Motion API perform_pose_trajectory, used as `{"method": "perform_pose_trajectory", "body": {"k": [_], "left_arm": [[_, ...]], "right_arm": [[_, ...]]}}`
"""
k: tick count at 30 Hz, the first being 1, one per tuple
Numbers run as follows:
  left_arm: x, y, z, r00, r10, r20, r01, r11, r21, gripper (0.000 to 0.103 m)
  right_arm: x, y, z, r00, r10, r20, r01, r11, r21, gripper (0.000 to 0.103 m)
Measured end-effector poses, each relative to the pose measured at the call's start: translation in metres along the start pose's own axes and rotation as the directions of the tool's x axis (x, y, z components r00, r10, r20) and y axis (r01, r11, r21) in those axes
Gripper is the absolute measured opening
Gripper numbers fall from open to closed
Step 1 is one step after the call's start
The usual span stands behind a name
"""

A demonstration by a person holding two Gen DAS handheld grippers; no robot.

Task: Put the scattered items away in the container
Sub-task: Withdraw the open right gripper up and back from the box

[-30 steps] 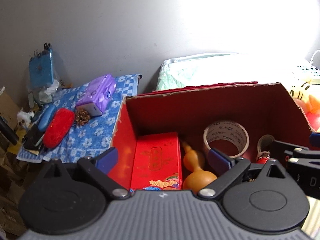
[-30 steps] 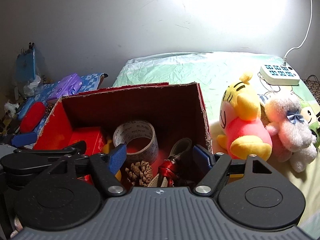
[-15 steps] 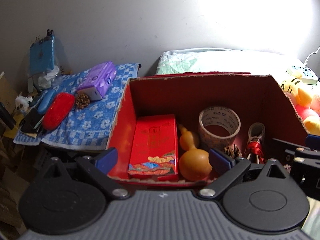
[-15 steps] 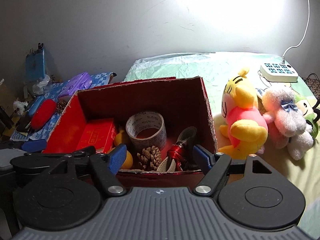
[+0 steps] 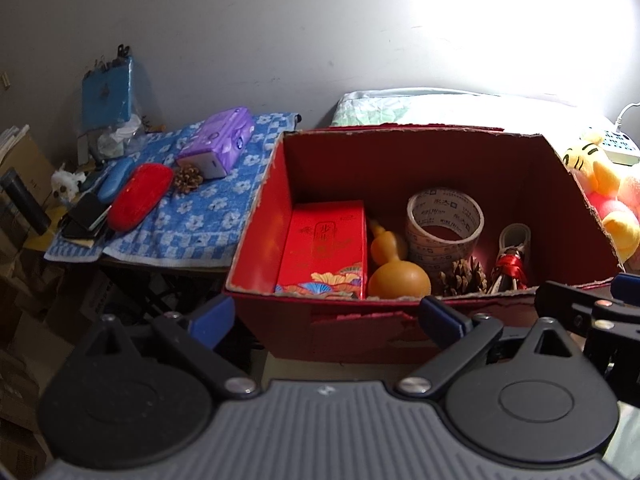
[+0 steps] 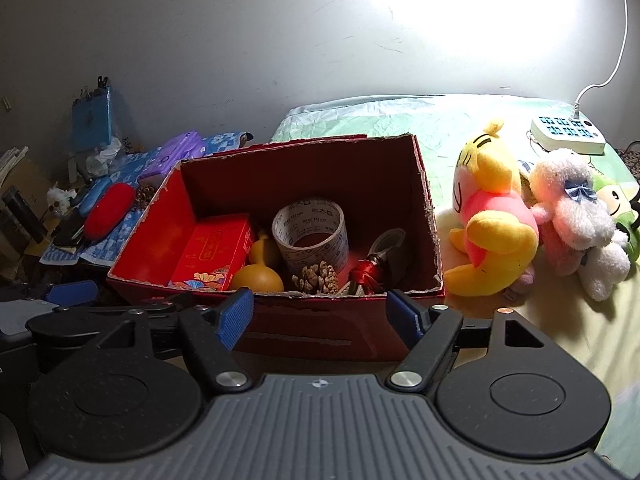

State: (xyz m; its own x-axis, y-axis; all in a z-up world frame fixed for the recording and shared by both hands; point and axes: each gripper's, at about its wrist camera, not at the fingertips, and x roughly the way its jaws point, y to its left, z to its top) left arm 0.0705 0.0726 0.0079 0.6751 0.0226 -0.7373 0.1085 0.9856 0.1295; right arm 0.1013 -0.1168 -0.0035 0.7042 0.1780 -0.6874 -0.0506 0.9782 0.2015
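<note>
Both handheld grippers are hovering empty in front of an open red cardboard box (image 6: 276,334), jaws spread wide and clamping nothing. The right gripper (image 6: 320,314) is facing the box's near wall, its blue-padded fingers (image 6: 236,316) framing that wall without touching it. The left gripper (image 5: 326,318) is sitting just beside it, aimed at the box's near-left corner.

Inside the box are lying a red printed gift carton (image 5: 324,250), an orange gourd (image 5: 398,276), a roll of clear packing tape (image 6: 310,234), a brown pine cone (image 6: 316,278) and a red-ribboned bundle (image 6: 370,272).

Still waiting outside are, to the left on a blue flowered towel (image 5: 192,224), a red oval case (image 5: 140,196), a second pine cone (image 5: 187,178), a purple tissue pack (image 5: 218,146) and a blue case (image 5: 114,178). To the right on the bed are sitting a yellow-and-pink plush toy (image 6: 494,220) and a white fluffy plush (image 6: 576,216).

The step in hand appears to be choosing the next item. Doing it well likely means sending each gripper to its own side: the left to the towel, taking the red case across its narrow width, and the right to the plush, pinching a firm part such as the body. Lifting clear of the torn box rim before releasing should prevent snagging, and the free floor at the back of the box looks the best drop spot.
</note>
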Motion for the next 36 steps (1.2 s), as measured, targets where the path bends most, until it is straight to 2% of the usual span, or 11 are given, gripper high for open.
{"method": "perform_pose_trajectory", "body": {"k": [9, 14, 29, 36], "left_arm": [[-0.005, -0.019, -0.023, 0.998, 0.007, -0.066, -0.007, 1.000, -0.008, 0.099], [-0.003, -0.027, -0.033, 0.993, -0.012, -0.114, 0.010, 1.000, -0.025, 0.099], [0.003, -0.045, -0.058, 0.981, 0.033, -0.192, -0.040, 0.999, -0.034, 0.099], [0.007, -0.054, -0.064, 0.978, -0.016, -0.206, 0.015, 1.000, -0.007, 0.099]], "right_arm": [[-0.009, -0.018, -0.015, 0.998, -0.001, -0.061, 0.001, 1.000, 0.001, 0.076], [-0.012, -0.023, -0.020, 0.996, 0.004, -0.089, -0.005, 1.000, -0.010, 0.076], [-0.002, -0.037, -0.033, 0.983, -0.012, -0.183, 0.010, 1.000, -0.013, 0.076], [0.003, -0.039, -0.037, 0.978, -0.038, -0.204, 0.041, 0.999, 0.010, 0.076]]}}
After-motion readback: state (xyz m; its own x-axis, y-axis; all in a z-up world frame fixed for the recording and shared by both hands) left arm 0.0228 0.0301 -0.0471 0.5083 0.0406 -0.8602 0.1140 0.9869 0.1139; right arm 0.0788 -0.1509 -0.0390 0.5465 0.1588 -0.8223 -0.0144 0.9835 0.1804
